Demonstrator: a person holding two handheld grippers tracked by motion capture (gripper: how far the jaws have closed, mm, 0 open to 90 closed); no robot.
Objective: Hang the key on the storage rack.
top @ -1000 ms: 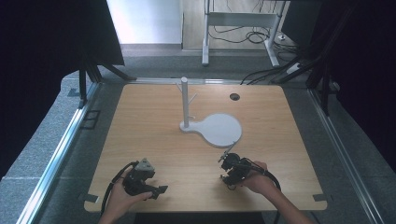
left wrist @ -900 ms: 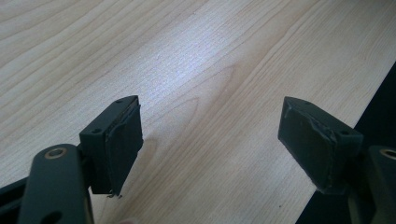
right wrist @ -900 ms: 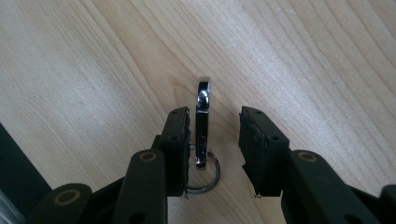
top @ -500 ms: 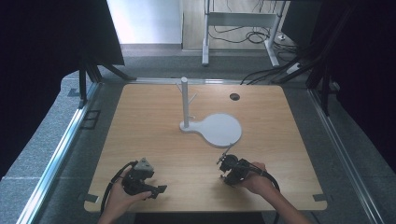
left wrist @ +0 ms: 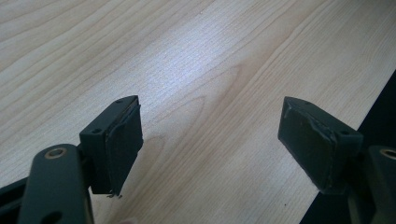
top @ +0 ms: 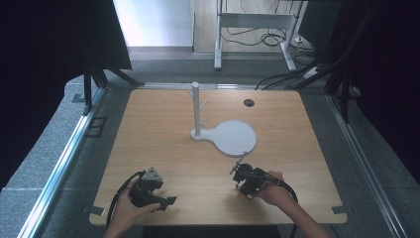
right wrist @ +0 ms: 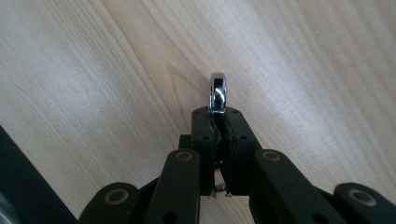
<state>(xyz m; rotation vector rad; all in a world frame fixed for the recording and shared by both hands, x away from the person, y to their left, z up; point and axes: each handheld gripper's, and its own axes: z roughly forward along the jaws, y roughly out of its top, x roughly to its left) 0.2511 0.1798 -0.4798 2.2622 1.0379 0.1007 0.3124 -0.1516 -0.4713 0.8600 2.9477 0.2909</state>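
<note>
My right gripper (right wrist: 218, 116) is shut on a small shiny metal ring (right wrist: 217, 92), which I see edge-on sticking up past the fingertips just above the wood. In the high view this gripper (top: 238, 172) is at the near right of the table, held by a hand, and the metal ring (top: 241, 161) points toward a white stand. That stand has an upright post (top: 196, 106) with short pegs and a round flat base (top: 233, 138). My left gripper (top: 167, 202) rests at the near left, open, with bare wood between its pads (left wrist: 123, 140).
The wooden table (top: 163, 134) has a dark round hole (top: 248, 102) at the back right. Its near edge (left wrist: 373, 93) runs close beside my left gripper. Metal rails and grey floor border the table, and cables lie beyond the far side.
My right gripper has edged slightly left with the ring still in it. The left gripper has hardly moved.
</note>
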